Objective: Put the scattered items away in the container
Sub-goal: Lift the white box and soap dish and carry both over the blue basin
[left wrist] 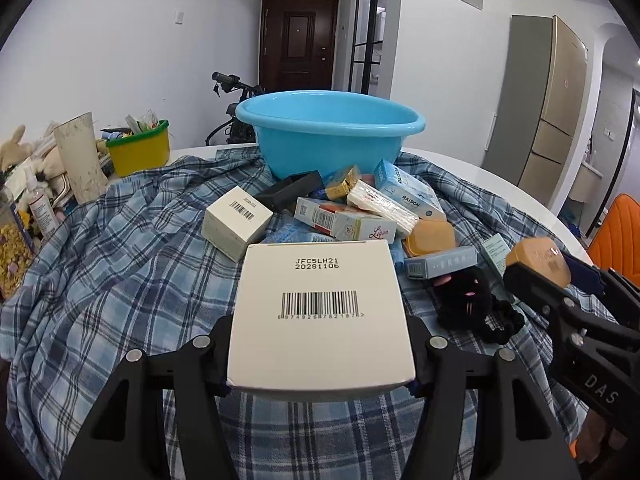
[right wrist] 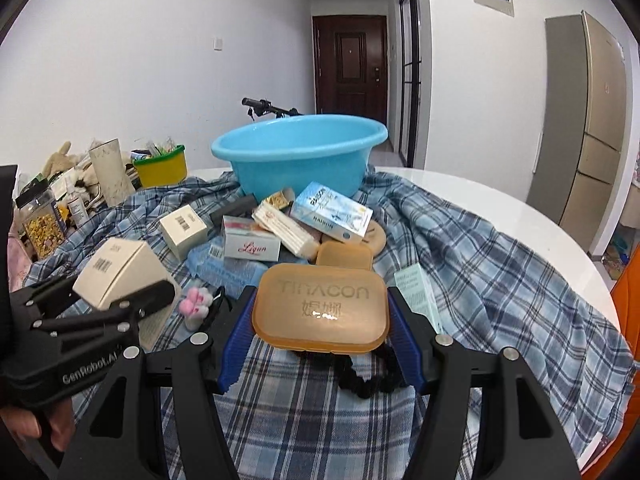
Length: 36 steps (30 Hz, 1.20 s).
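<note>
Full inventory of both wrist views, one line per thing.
basin: 1, blue, far side of cloth
plaid cloth: 1, blue check, spread over table
white table: 1, under cloth
white box: 1, clamped in left gripper
soap case: 1, amber, clamped in right gripper
second soap case: 1, amber, on cloth
small white box: 1, left of pile
packet pile: several boxes, mixed colours, before basin
black furry toy: 1, on cloth
yellow tub: 1, far left
left gripper: black
right gripper: black, blue pads
</note>
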Each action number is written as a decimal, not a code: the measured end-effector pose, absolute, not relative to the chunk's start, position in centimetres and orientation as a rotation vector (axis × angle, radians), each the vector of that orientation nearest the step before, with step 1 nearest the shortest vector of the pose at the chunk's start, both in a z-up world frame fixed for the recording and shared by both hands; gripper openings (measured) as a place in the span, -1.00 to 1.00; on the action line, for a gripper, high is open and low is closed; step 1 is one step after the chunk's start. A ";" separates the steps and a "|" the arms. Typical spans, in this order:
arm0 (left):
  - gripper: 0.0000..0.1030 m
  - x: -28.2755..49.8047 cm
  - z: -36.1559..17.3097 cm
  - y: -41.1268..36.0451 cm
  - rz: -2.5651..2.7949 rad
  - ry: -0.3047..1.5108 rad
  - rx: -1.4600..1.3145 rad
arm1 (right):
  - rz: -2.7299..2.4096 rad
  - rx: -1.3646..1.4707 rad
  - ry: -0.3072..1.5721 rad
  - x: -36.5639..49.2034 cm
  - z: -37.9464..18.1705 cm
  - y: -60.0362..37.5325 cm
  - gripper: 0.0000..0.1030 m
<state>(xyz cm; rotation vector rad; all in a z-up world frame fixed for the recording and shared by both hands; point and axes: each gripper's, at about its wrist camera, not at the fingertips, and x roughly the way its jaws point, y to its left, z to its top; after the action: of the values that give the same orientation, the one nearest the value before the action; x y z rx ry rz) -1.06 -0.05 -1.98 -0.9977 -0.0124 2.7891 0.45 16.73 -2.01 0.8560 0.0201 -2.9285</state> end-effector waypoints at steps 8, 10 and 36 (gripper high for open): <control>0.21 -0.3 -1.4 0.1 2.808 -0.007 -0.957 | -2.943 0.809 0.033 0.7 -1.8 16.8 0.18; 0.21 -0.2 -1.1 0.2 2.808 -0.014 -0.927 | -2.958 0.781 0.057 0.8 -1.4 16.7 0.18; 0.21 0.2 13.3 0.7 2.937 0.038 -0.457 | -3.046 0.323 -0.001 1.4 11.5 17.8 0.19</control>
<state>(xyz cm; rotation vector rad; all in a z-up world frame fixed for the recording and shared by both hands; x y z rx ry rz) 0.17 0.68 13.33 -0.4565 0.0379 2.9373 1.42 17.83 11.54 0.3230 -0.0010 -3.0458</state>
